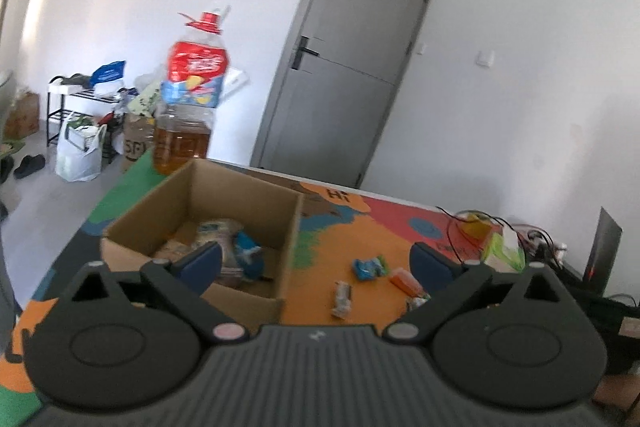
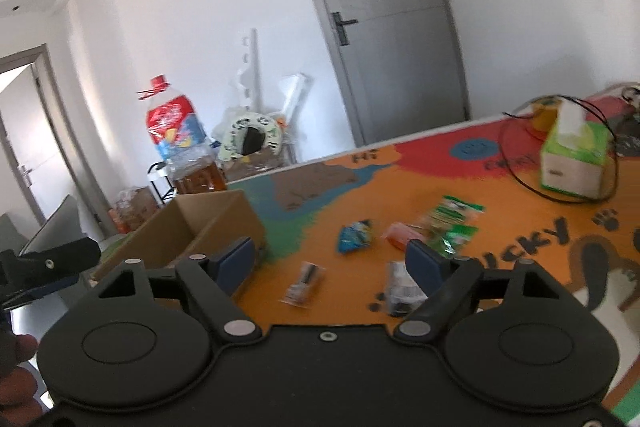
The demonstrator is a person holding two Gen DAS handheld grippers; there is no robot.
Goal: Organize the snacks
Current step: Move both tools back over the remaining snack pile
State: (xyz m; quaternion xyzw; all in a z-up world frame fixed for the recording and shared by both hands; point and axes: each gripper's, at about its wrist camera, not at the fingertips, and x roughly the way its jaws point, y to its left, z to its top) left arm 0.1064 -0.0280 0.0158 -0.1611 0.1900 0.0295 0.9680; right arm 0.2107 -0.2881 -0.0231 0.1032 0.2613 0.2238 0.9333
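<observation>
Right wrist view: "HI" is legible on the surface [image 2: 520, 227]. Right gripper [image 2: 332, 263] jaws apart, empty, tilted down over loose snack packets [image 2: 354, 237]. Left gripper [image 1: 316, 259] jaws apart, empty, beside cardboard box [image 1: 256, 187] holding packets.

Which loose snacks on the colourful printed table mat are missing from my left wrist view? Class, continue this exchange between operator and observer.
Observer: Green foil snack packets lie just beyond the flat orange packet.
Operator: Is the right hand-held gripper carrying anything?
Observer: No. The right hand-held gripper is open, with nothing between its blue pads.
Operator: Any landmark near those green packets?
Observer: Black paw prints are printed on the colourful table mat to their right.
</observation>
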